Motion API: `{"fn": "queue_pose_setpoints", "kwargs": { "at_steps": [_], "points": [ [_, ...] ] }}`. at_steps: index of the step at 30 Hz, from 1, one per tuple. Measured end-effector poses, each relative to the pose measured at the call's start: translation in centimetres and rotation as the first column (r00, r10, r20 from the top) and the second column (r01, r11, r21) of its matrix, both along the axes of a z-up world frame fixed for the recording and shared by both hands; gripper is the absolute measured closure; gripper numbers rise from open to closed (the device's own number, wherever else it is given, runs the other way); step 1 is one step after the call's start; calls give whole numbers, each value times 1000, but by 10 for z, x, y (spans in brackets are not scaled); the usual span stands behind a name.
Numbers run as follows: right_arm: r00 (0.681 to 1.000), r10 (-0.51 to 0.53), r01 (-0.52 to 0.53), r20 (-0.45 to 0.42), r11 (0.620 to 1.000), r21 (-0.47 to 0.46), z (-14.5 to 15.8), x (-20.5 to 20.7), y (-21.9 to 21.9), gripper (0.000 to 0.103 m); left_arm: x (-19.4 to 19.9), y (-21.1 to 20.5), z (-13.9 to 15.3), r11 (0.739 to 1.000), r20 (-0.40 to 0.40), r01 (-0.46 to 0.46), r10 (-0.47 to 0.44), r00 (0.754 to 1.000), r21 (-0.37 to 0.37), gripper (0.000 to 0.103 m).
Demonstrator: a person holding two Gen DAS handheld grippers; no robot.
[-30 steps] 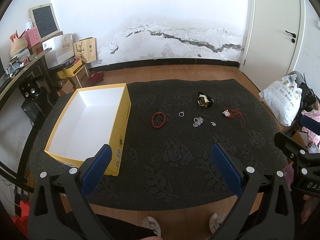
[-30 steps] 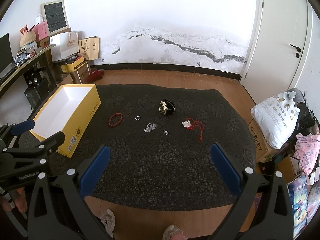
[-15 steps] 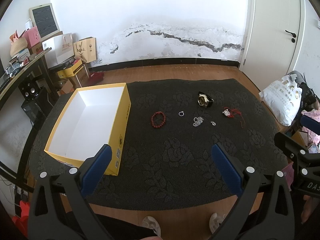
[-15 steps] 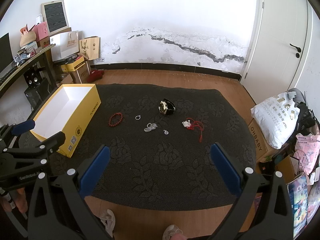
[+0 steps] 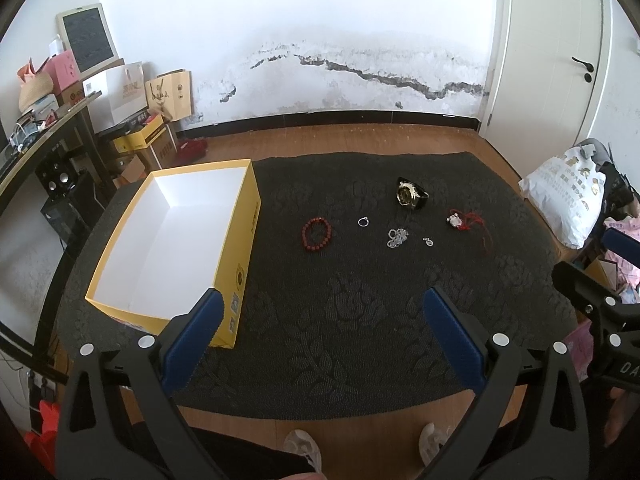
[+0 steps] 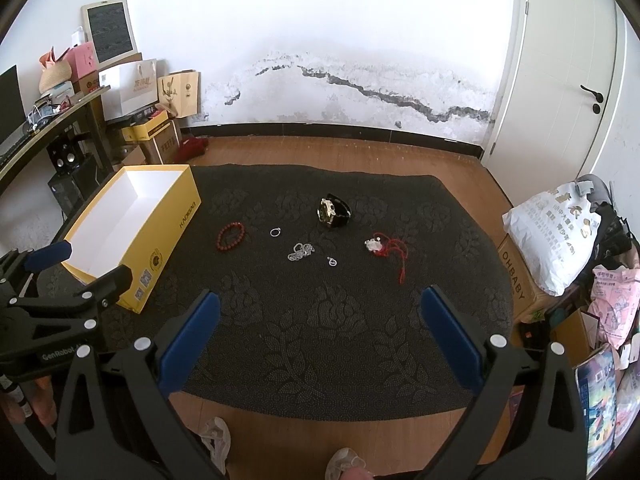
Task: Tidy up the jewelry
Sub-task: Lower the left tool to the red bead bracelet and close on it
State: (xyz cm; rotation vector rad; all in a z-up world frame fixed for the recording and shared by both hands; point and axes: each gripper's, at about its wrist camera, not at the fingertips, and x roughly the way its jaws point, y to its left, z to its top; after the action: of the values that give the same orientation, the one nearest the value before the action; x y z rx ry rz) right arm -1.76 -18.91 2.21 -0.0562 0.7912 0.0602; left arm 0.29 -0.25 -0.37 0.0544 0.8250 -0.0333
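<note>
A lived-in home room: wood floor, dark floral rug, white door, cluttered desk, shopping bags, damp-stained wall.

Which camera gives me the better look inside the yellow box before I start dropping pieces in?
The left wrist view. There the yellow box sits close and is seen from above, so its white floor and all four inner walls show. In the right wrist view the box lies further off at the left, and the left claw covers its near corner.
</note>
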Motion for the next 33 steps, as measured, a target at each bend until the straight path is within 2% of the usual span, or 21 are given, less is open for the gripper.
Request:
{"fn": "queue_pose_setpoints", "kwargs": {
  "at_steps": [10, 16, 20, 23, 27, 33],
  "points": [
    [1000, -11, 11, -17, 1000, -19, -9, 15, -9, 6, 22, -6, -25, 999, -31, 28, -27, 999, 24, 6],
    [1000, -15, 14, -27, 1000, -21, -22, 42, -15, 6, 60, -13, -55, 999, -72, 47, -49, 996, -16, 6],
    [1000, -14, 13, -28, 1000, -8, -33, 71, -17, 6, 95, -15, -85, 999, -109, 43, -45, 993, -22, 6],
    [999, -23, 22, -29, 1000, -14, -47, 100, -20, 6, 122, -14, -106, 999, -148, 30, -36, 988, -38, 6],
    [997, -39, 41, -61, 999, 30, -71, 128, -31, 6, 162, -7, -129, 993, -195, 13, -36, 980, -118, 6],
    [989, -39, 46, -142, 998, 51, -114, 159, -48, 6, 217, -16, -165, 999, -203, 30, -37, 979, -38, 6]
  ]
}}
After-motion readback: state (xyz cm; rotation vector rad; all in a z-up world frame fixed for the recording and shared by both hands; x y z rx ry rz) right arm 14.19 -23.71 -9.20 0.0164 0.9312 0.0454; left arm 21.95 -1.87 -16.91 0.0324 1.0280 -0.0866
